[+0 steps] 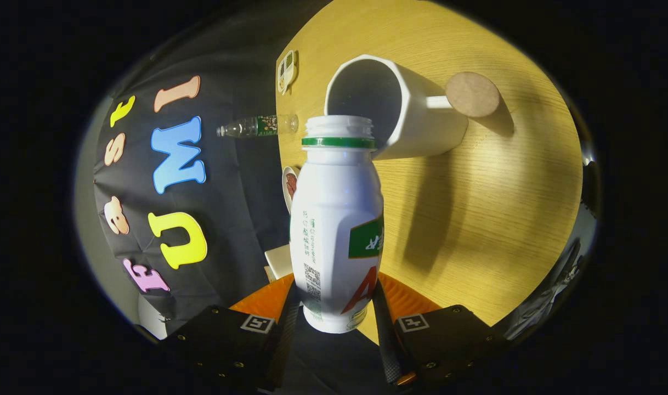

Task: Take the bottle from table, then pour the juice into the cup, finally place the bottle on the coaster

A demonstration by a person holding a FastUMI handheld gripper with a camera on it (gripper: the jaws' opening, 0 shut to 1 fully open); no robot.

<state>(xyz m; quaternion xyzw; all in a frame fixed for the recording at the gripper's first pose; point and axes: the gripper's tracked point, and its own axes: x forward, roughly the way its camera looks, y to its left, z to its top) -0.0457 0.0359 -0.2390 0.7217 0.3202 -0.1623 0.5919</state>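
My gripper [334,307] is shut on a white juice bottle [337,219] with a green neck ring and an open mouth; both fingers press its lower body. The view is rolled sideways, so the bottle is tipped over. Its mouth sits right at the rim of a white cup [400,109] just beyond it, and the cup's dark inside faces me. I see no liquid stream. A round brown coaster [472,94] lies on the wooden table [504,208] just past the cup's handle.
A clear plastic water bottle [257,125] stands at the table's edge against the black cloth wall. A small bus-shaped item [287,70] and a small round item [290,185] also lie near that edge. A pale block [279,260] sits beside the bottle's base.
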